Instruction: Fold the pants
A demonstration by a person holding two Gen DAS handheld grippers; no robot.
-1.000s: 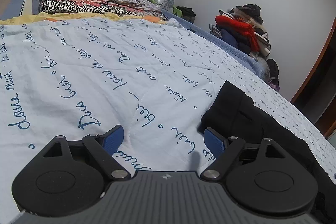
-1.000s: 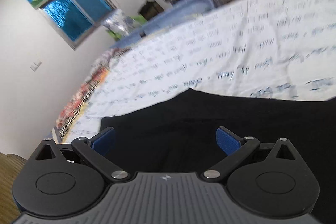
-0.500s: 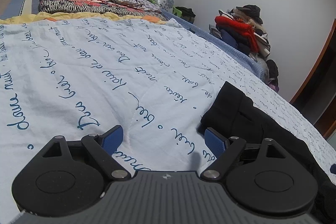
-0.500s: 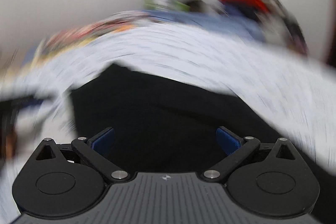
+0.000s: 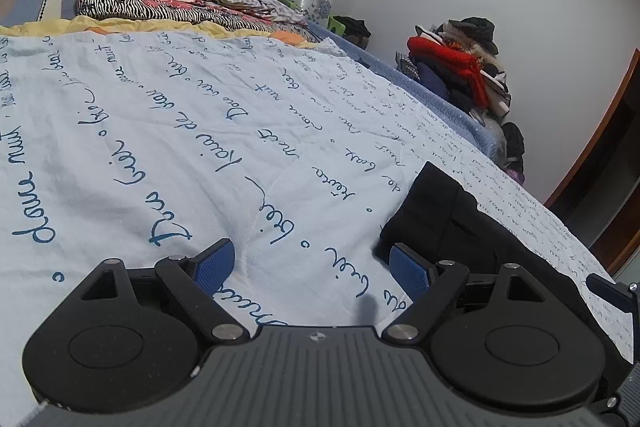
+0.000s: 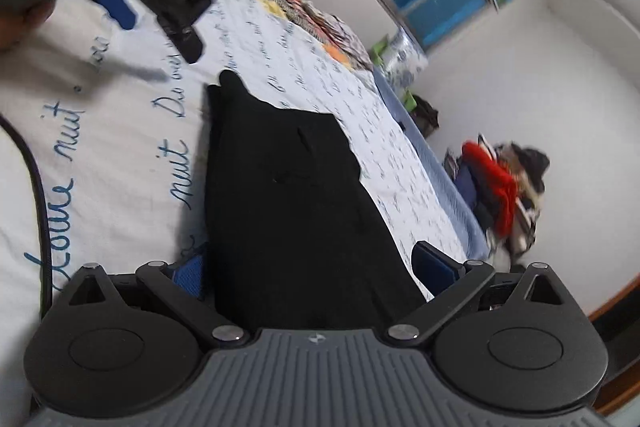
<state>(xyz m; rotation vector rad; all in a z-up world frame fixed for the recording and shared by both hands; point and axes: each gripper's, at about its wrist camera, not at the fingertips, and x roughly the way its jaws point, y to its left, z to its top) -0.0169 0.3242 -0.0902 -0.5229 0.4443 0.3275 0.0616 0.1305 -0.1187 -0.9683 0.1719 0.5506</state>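
The black pants are lying folded narrow on the bed's script-printed quilt, the right gripper straddling them with jaws wide and empty. The left gripper is hovering beside their end (jaws equally wide, gripping nothing). Closing now is risking a pinch of quilt with cloth; the clothes heap is lying well apart.

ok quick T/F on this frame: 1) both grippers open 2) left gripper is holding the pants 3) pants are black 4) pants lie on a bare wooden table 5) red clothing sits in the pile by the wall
1) True: left gripper and right gripper both stand open.
2) False: only the bed sheet lies between its jaws; the pants are beside it.
3) True.
4) False: they lie on the script-printed bed sheet.
5) True: red clothing tops the pile.
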